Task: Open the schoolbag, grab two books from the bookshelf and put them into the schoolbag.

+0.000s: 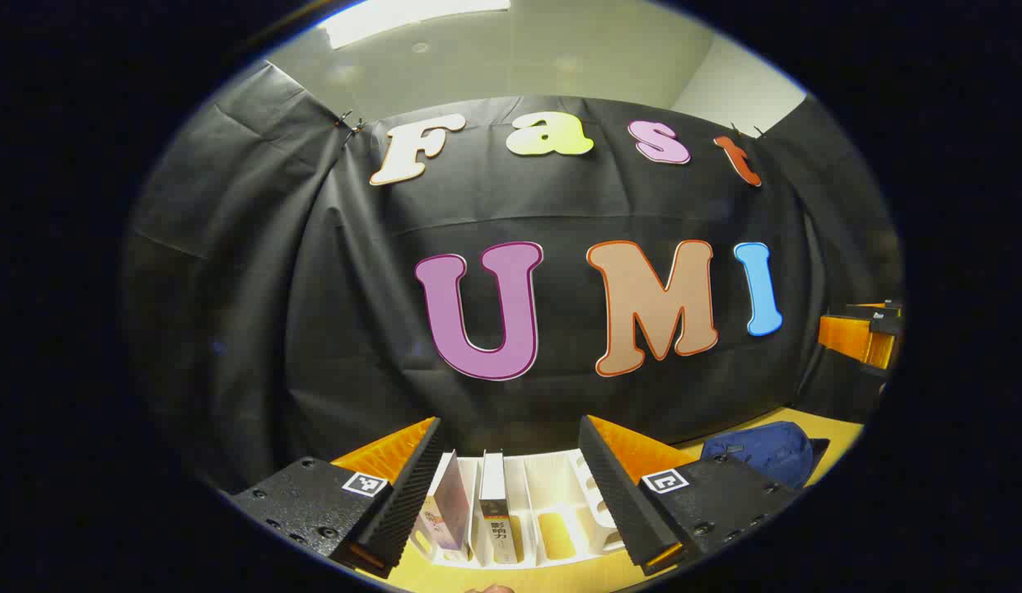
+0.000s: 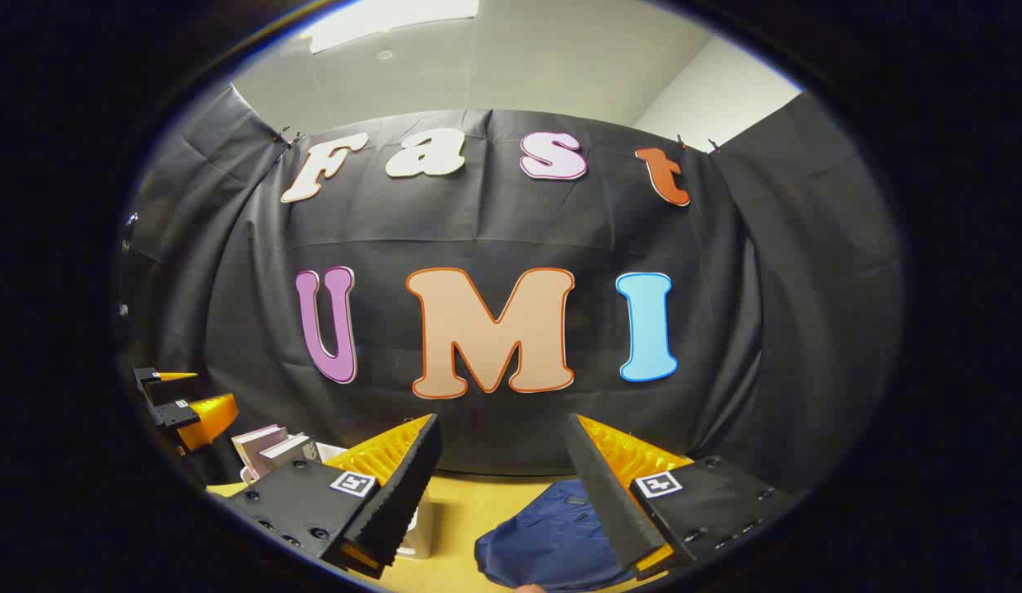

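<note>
Both tools hung released, left tool (image 1: 511, 494) facing two upright books (image 1: 469, 506) in the white bookshelf (image 1: 560, 502), right tool (image 2: 502, 494) over the soft, floppy schoolbag (image 2: 552, 535) on the worktop (image 2: 461, 511); books looked stiff, best pinched by the spine.

Schoolbag (image 2: 552, 539) matt cloth; bookshelf (image 1: 552, 511) glossy plastic.

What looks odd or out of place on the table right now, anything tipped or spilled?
Nothing spilled or damaged. The left book leans sideways in the white bookshelf while the second book stands upright. The schoolbag lies slumped on the table.
</note>
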`<state>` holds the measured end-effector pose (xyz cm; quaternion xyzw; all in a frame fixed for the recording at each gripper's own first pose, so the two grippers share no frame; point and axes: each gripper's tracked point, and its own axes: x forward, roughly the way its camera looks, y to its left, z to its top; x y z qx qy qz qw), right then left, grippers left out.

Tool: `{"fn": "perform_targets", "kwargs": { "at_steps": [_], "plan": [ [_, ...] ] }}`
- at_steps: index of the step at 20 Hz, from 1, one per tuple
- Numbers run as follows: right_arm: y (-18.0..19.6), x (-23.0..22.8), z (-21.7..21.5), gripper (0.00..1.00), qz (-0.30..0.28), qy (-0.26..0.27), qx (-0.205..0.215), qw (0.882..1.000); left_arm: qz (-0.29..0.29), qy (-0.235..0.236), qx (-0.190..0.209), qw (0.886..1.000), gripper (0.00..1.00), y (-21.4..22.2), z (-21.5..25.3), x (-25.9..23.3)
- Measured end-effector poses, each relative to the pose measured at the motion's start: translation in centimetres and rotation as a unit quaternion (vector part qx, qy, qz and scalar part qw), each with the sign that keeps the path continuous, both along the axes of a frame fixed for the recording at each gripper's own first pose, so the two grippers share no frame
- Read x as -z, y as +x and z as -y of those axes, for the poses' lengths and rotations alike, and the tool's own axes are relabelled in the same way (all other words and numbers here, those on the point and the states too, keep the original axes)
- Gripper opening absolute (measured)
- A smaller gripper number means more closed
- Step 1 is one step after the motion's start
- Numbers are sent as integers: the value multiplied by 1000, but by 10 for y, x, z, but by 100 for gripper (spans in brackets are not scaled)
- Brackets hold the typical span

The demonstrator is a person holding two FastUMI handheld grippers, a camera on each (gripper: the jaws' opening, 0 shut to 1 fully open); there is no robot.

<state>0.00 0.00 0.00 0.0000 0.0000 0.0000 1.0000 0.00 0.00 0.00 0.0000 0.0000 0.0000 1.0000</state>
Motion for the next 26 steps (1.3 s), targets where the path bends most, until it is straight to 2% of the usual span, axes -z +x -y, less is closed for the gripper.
{"fn": "perform_targets", "kwargs": {
  "at_steps": [3, 4, 6, 7, 9, 10, 11, 22, 25, 26],
  "plan": [
    [7, 5, 7, 94, -7, -2, 1, 1000, -2, -3, -7, 1000, 99, 1, 3, -1],
    [8, 9, 9, 96, -11, -4, 0, 1000, -2, -2, -7, 1000, 96, 2, 4, -1],
    [10, 14, 14, 100, -17, -11, 1, 1000, -1, -3, -8, 1000, 99, 2, 7, -1],
    [11, 15, 15, 100, -18, -15, 1, 1000, -2, -4, -8, 1000, 96, 2, 9, -2],
    [10, 15, 15, 100, -15, -23, 1, 1000, -3, -8, -6, 1000, 99, 2, 12, 0],
    [10, 16, 16, 100, -13, -25, 0, 1000, -4, -8, -6, 1000, 96, 2, 13, 1],
    [10, 16, 16, 98, -12, -26, 0, 1000, -5, -8, -7, 1000, 96, 2, 13, 0],
    [9, 21, 32, 100, -9, -46, 12, 999, -10, -8, -9, 1000, 96, 1, 12, 4],
    [13, 31, 30, 98, -9, -73, -6, 997, -11, -6, -10, 1000, 96, -1, 12, 5],
    [15, 36, 31, 98, -12, -86, -13, 996, -10, -2, -11, 1000, 99, -3, 11, 6]
  ]
}}
